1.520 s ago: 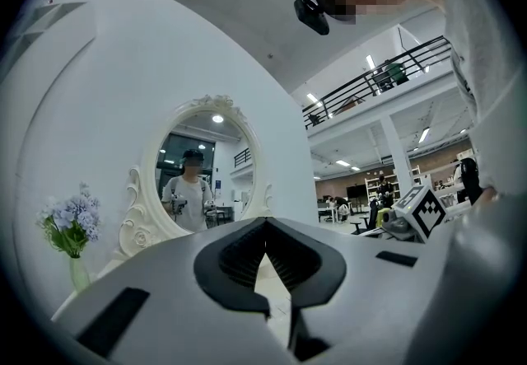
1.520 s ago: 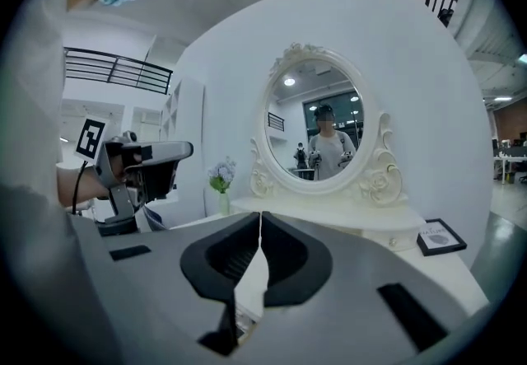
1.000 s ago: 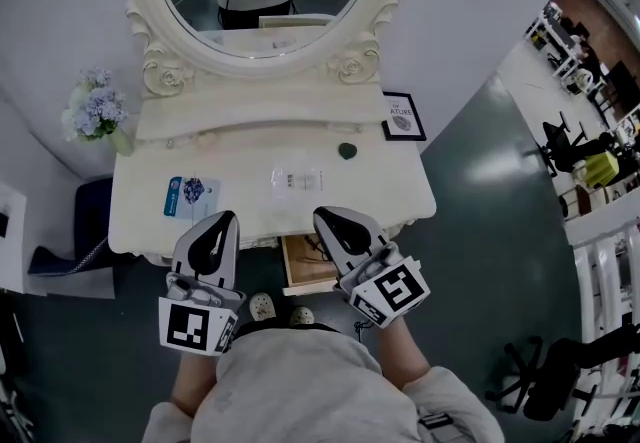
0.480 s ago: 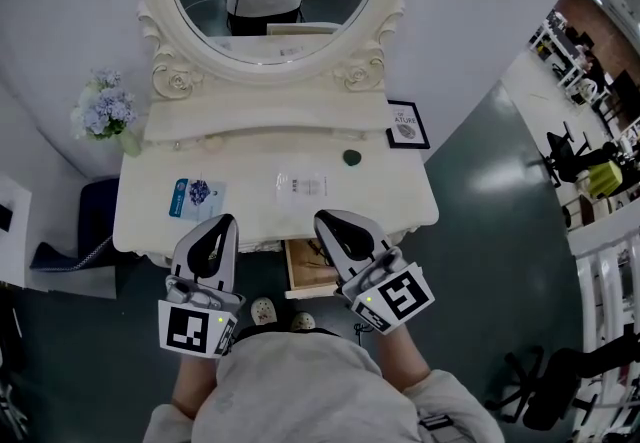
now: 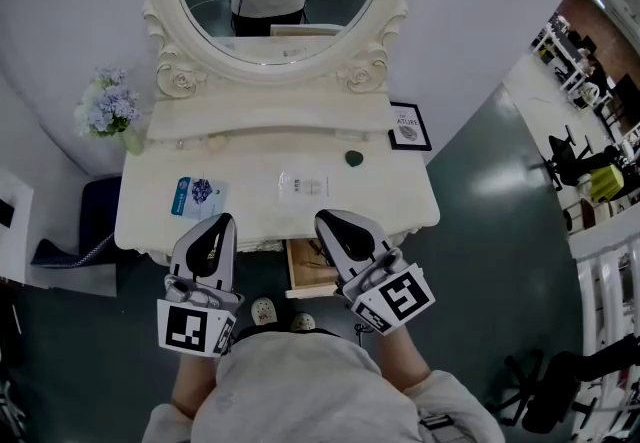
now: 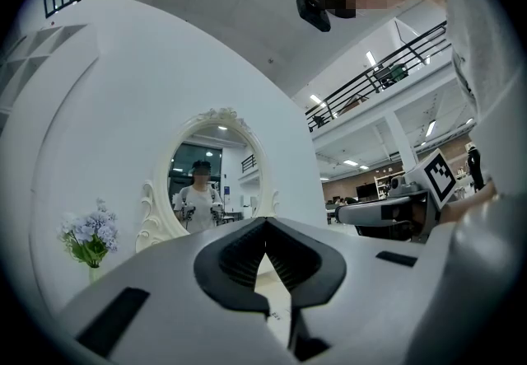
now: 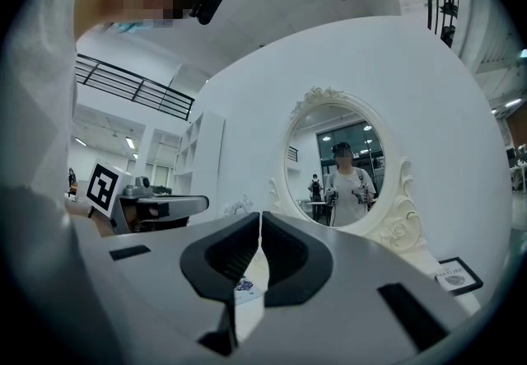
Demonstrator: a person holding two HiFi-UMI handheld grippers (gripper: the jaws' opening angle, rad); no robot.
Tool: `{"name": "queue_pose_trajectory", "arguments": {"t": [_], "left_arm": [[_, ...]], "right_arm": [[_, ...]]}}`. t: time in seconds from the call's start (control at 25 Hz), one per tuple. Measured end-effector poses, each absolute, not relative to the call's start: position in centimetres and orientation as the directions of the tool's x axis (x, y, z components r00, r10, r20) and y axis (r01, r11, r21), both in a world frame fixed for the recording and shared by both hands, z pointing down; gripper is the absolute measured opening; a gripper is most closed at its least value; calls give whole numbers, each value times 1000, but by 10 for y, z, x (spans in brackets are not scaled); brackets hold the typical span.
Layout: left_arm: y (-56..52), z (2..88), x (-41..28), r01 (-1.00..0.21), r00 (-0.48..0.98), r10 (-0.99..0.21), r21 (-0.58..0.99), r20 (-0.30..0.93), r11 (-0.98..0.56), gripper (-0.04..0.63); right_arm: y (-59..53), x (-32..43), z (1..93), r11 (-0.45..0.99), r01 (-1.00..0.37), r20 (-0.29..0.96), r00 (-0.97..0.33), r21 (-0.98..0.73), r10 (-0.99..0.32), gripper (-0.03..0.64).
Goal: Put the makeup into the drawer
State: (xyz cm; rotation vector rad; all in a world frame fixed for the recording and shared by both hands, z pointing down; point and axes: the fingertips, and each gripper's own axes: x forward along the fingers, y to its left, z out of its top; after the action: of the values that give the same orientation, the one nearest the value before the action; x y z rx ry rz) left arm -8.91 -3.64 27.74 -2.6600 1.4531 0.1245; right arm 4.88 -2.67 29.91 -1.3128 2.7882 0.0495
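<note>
- My left gripper [image 5: 221, 221] hung at lower centre-left, over the front edge of the dressing table [image 5: 150, 231]; its jaws were pressed together on nothing;
- My right gripper [image 5: 326, 218] sat beside it, above the open drawer [image 5: 300, 273]; jaws likewise closed, empty;
- On the tabletop, mid-frame, lay a clear packet [image 5: 302, 186]; a blue packet [image 5: 196, 197] to its left; a small green piece [image 5: 353, 158] to its upper right; all were apart from both grippers.

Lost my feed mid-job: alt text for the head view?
The left gripper and right gripper hover shut and empty at the front edge of a white dressing table, its small drawer open beside the right one. A blue packet, a pale packet and a small green item lie on top.
</note>
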Motion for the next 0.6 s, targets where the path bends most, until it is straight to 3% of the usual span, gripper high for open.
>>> {"name": "queue_pose_trajectory", "arguments": {"t": [0.6], "left_arm": [[-38,276,-91,-849,528,-840,-47,-128,-526,14]], "right_arm": [[-27,47,297,638,-770,-73,-636,3,-768,25]]}}
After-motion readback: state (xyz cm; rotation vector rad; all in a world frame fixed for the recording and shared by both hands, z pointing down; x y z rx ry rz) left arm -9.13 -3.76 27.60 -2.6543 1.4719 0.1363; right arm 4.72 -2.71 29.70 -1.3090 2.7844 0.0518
